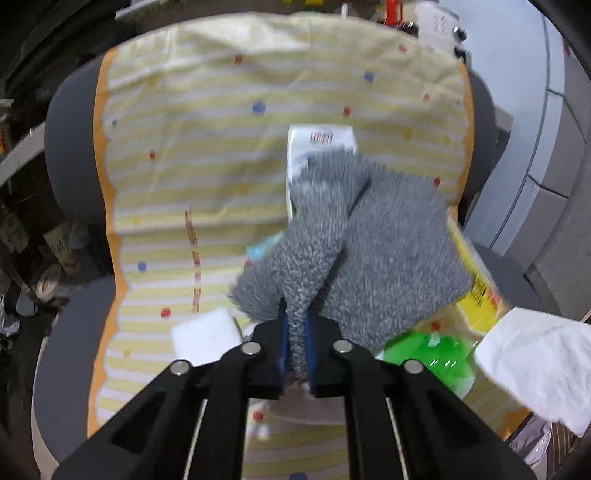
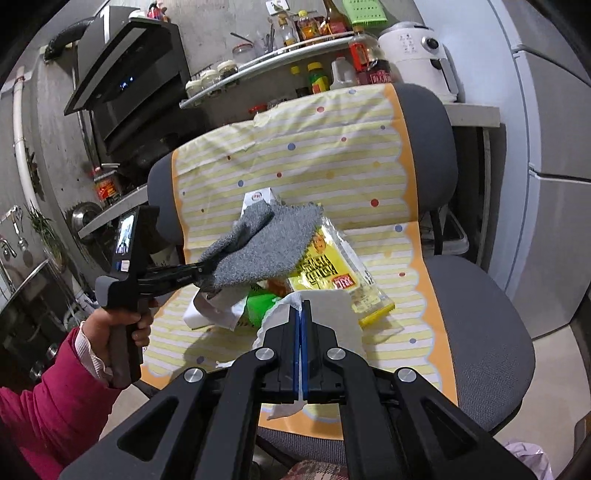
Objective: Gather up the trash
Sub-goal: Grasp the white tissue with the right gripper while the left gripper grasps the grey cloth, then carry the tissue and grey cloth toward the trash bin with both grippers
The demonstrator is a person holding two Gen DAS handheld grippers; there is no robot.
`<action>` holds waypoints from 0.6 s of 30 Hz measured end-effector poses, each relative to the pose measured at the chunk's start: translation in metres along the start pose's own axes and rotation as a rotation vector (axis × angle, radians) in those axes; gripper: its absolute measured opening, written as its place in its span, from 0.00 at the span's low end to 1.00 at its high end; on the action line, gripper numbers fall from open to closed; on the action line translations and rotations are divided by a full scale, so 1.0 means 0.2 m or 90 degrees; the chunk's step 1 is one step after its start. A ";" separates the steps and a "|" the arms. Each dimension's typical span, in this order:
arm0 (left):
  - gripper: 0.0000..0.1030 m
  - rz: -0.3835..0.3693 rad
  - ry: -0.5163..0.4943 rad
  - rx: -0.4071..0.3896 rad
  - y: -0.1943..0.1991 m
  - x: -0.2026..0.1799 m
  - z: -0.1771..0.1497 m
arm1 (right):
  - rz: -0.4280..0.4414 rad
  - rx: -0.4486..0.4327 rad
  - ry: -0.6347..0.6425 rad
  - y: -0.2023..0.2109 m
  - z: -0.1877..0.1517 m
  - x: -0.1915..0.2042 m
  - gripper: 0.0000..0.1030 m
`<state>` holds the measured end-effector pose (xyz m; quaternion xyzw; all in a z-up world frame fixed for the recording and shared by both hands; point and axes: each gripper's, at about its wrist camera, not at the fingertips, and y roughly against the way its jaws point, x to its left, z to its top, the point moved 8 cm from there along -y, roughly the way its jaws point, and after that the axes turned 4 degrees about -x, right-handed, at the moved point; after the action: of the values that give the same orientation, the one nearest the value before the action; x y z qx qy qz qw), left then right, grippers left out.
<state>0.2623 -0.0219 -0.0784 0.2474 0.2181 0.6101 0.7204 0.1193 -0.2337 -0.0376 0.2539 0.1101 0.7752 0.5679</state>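
Note:
My left gripper (image 1: 296,325) is shut on a grey fuzzy cloth (image 1: 351,236), held above the chair; the same gripper (image 2: 201,275) and cloth (image 2: 273,243) show in the right wrist view. My right gripper (image 2: 301,314) is shut on a white paper napkin (image 2: 332,317), which also shows as a white napkin (image 1: 535,365) at the right of the left wrist view. On the seat lie a yellow snack packet (image 2: 343,273), a green wrapper (image 2: 260,304), a white carton (image 2: 258,197) and a white block (image 1: 207,336).
A grey office chair (image 2: 480,295) carries a yellow striped, dotted cloth (image 2: 332,166). Behind stand a kitchen shelf with bottles (image 2: 317,33), a white appliance (image 2: 417,51) and a range hood (image 2: 129,62). A hand in a pink sleeve (image 2: 55,387) grips the left tool.

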 end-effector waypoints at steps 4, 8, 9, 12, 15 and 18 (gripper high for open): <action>0.04 -0.033 -0.016 -0.105 0.22 -0.10 0.20 | -0.002 -0.042 -0.003 0.03 0.05 -0.01 0.01; 0.03 -0.074 -0.025 -0.196 0.47 -0.22 0.37 | -0.008 -0.080 -0.013 0.08 0.12 -0.03 0.01; 0.03 -0.078 -0.028 -0.218 0.53 -0.25 0.40 | -0.009 -0.090 -0.014 0.10 0.14 -0.04 0.01; 0.03 -0.092 -0.034 -0.268 0.72 -0.32 0.47 | -0.011 -0.103 -0.011 0.16 0.17 -0.04 0.01; 0.03 -0.115 -0.043 -0.290 0.85 -0.40 0.47 | -0.018 -0.109 -0.010 0.21 0.17 -0.06 0.01; 0.04 -0.136 -0.055 -0.289 0.94 -0.47 0.42 | -0.025 -0.112 -0.019 0.27 0.16 -0.09 0.01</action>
<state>0.1539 -0.0981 0.1053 0.0804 0.0691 0.5530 0.8264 0.0963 -0.2716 0.0096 0.2124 0.0379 0.7668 0.6045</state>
